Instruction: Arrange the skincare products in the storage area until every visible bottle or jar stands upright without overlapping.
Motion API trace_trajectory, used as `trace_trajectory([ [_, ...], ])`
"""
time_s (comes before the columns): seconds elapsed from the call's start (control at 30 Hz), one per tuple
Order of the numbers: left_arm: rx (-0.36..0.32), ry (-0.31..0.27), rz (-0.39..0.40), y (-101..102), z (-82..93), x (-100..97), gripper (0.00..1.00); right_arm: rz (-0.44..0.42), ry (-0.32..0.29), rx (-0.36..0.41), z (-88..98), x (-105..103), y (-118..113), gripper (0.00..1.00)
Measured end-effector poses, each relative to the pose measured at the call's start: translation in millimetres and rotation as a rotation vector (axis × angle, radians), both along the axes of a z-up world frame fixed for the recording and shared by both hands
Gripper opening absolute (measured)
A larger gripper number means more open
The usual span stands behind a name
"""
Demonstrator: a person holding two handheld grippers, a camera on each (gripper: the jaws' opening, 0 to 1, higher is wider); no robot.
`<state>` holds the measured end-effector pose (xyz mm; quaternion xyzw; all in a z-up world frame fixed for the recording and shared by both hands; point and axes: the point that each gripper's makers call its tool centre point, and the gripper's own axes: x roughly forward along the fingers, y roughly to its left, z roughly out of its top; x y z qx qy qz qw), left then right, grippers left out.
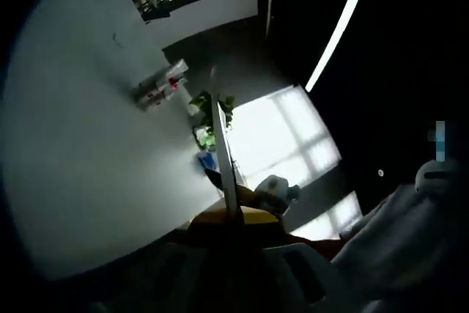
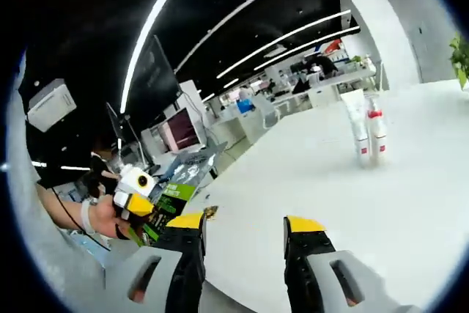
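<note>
The right gripper (image 2: 242, 234), its yellow-tipped jaws spread wide and holding nothing, hung over the near edge of the white table (image 2: 308, 181). Two slim white tubes (image 2: 368, 133), one red-capped, stood upright and touching, far ahead and to its right. The left gripper (image 1: 233, 214) looked closed and empty, farther from them.

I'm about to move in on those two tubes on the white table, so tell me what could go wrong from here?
The two tubes stand upright, close together and apparently touching. Closing the open right gripper on one could likely knock the other over.

The left gripper seems to be gripping a thin flat card or sheet seen edge-on, so it may not be free to steady anything.

The left gripper view is steeply rolled and dim, so judging distance to the tubes from it could be unreliable.
</note>
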<state>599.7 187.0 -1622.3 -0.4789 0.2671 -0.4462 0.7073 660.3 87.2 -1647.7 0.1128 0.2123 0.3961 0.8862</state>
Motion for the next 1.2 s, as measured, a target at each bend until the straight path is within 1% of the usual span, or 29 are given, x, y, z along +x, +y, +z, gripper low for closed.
trace_trajectory([
  [0.03, 0.001, 0.003, -0.001, 0.0, -0.8, 1.4, 0.00, -0.010, -0.011, -0.018, -1.5, 0.2, -3.0, 0.43],
  [0.1, 0.003, 0.016, -0.009, 0.1, -3.3, 6.4, 0.00, -0.034, -0.044, -0.109, -11.0, 0.7, -13.3, 0.44],
  [0.2, 0.011, 0.024, -0.012, 1.0, -4.9, 13.0, 0.00, -0.029, -0.065, -0.174, -19.9, 0.9, -16.4, 0.48],
  [0.23, 0.012, 0.026, -0.008, 2.1, -4.7, 17.4, 0.00, -0.030, -0.074, -0.201, -23.1, 2.0, -17.6, 0.51],
  [0.3, 0.012, 0.029, -0.003, 2.2, -2.2, 22.7, 0.00, -0.026, -0.070, -0.193, -24.8, 2.9, -15.4, 0.53],
  [0.33, 0.010, 0.029, 0.002, 2.2, 0.7, 26.5, 0.00, -0.020, -0.069, -0.194, -25.8, 3.3, -14.5, 0.51],
  [0.4, 0.007, 0.024, 0.009, 1.9, 6.1, 33.2, 0.00, -0.003, -0.074, -0.237, -30.2, 4.3, -14.2, 0.49],
  [0.43, 0.011, 0.017, 0.012, 1.5, 8.0, 36.3, 0.00, -0.002, -0.069, -0.245, -32.4, 5.2, -13.6, 0.50],
  [0.47, 0.019, 0.009, 0.014, 0.8, 9.6, 40.3, 0.00, 0.004, -0.049, -0.255, -36.4, 5.7, -13.1, 0.50],
  [0.5, 0.024, 0.007, 0.010, 0.0, 10.0, 43.3, 0.00, 0.004, -0.047, -0.261, -38.4, 6.8, -12.7, 0.49],
  [0.53, 0.030, 0.007, 0.007, -0.7, 10.1, 46.0, 0.00, -0.004, -0.052, -0.292, -41.6, 8.4, -15.3, 0.45],
  [0.57, 0.044, 0.004, 0.004, -1.9, 9.8, 50.3, 0.00, -0.027, -0.069, -0.345, -45.1, 11.7, -21.8, 0.41],
  [0.6, 0.053, 0.002, 0.002, -2.9, 10.0, 54.6, 0.00, -0.036, -0.088, -0.336, -44.4, 14.2, -20.2, 0.37],
  [0.63, 0.059, 0.001, 0.001, -3.8, 10.3, 57.2, 0.00, -0.043, -0.090, -0.361, -46.8, 14.6, -22.3, 0.34],
  [0.7, 0.078, 0.001, 0.004, -5.5, 9.9, 64.4, 0.00, -0.032, -0.106, -0.415, -51.9, 16.9, -23.2, 0.36],
  [0.77, 0.088, 0.003, -0.001, -6.5, 8.5, 70.3, 0.00, -0.043, -0.095, -0.413, -53.4, 19.4, -21.7, 0.34],
  [0.83, 0.100, 0.006, -0.007, -8.6, 5.9, 77.7, 0.00, -0.058, -0.076, -0.428, -58.4, 21.5, -24.0, 0.27],
  [0.87, 0.105, 0.010, -0.009, -9.1, 4.2, 81.3, 0.00, -0.069, -0.090, -0.433, -59.7, 23.0, -25.1, 0.25],
  [0.9, 0.113, 0.016, -0.010, -10.1, 1.8, 86.0, 0.00, -0.076, -0.097, -0.454, -64.5, 23.6, -26.4, 0.24],
  [0.93, 0.116, 0.020, -0.011, -10.7, 0.1, 89.7, 0.00, -0.064, -0.085, -0.491, -70.2, 22.3, -28.0, 0.24],
  [0.97, 0.123, 0.026, -0.016, -12.2, -2.1, 94.9, 0.00, -0.036, -0.086, -0.526, -75.9, 20.3, -27.1, 0.24],
  [1.0, 0.130, 0.029, -0.019, -13.1, -3.7, 98.3, 0.00, -0.035, -0.085, -0.543, -78.5, 19.4, -28.5, 0.22],
  [1.03, 0.137, 0.036, -0.022, -14.7, -5.3, 103.3, 0.00, -0.009, -0.080, -0.572, -83.2, 16.4, -29.3, 0.15],
  [1.07, 0.142, 0.040, -0.025, -15.8, -6.2, 107.4, 0.00, 0.006, -0.067, -0.576, -85.8, 14.1, -28.8, 0.10],
  [1.1, 0.149, 0.042, -0.027, -17.7, -6.3, 113.8, 0.00, -0.002, -0.066, -0.565, -85.1, 14.4, -27.9, 0.06],
  [1.13, 0.154, 0.041, -0.029, -18.7, -6.4, 118.3, 0.00, 0.003, -0.069, -0.559, -84.6, 13.7, -26.9, 0.05],
  [1.2, 0.160, 0.043, -0.033, -21.2, -6.2, 128.0, 0.00, 0.004, -0.073, -0.554, -85.4, 13.8, -26.4, 0.08],
])
